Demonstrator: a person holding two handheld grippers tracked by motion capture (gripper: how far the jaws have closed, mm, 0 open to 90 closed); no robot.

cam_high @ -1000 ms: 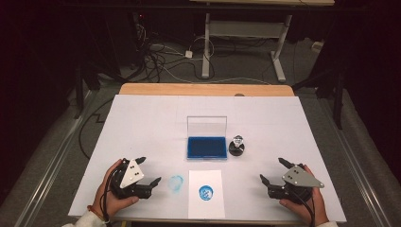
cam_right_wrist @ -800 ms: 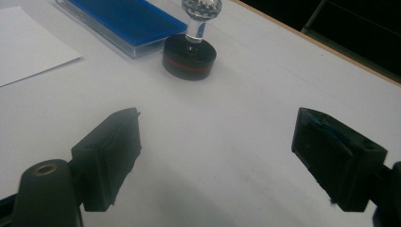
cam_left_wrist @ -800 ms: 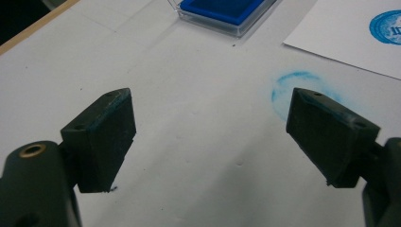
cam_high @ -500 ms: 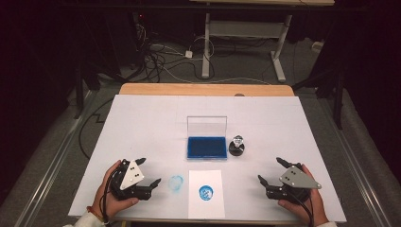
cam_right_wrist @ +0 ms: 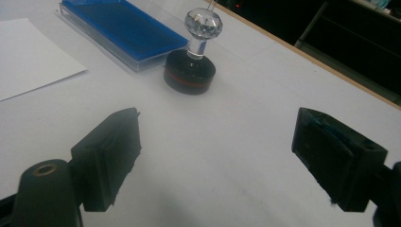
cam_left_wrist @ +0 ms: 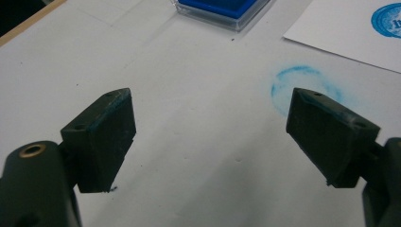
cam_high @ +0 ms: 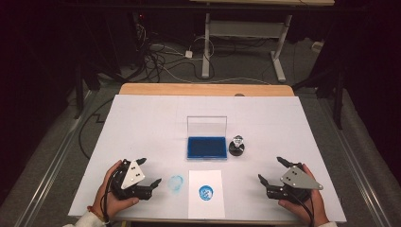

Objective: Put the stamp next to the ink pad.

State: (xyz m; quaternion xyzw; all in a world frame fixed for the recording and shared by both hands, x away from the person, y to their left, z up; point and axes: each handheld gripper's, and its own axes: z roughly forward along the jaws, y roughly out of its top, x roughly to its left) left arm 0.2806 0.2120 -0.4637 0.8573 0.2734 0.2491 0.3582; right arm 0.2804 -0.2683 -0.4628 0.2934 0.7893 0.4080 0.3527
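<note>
A blue ink pad (cam_high: 206, 147) with its clear lid raised lies mid-table, also in the right gripper view (cam_right_wrist: 124, 26). Right of it stands a round black stamp with a crystal knob (cam_high: 237, 145) (cam_right_wrist: 191, 68). A white sheet (cam_high: 204, 193) near the front edge carries a blue round print (cam_high: 205, 192). A faint blue ring smudge (cam_high: 176, 183) (cam_left_wrist: 302, 85) marks the table left of the sheet. My left gripper (cam_high: 147, 171) (cam_left_wrist: 208, 137) rests open beside the smudge. My right gripper (cam_high: 271, 170) (cam_right_wrist: 217, 156) sits open at the front right, short of the stamp. Neither holds anything.
The white table top (cam_high: 142, 123) ends at a wooden strip (cam_high: 203, 89) at the back. Beyond it lie floor cables (cam_high: 161, 59) and the metal legs of another desk (cam_high: 279, 52). A hand holds each gripper at the front edge.
The right gripper has shifted slightly left and toward the front. The left gripper and the objects on the table stay where they were.
</note>
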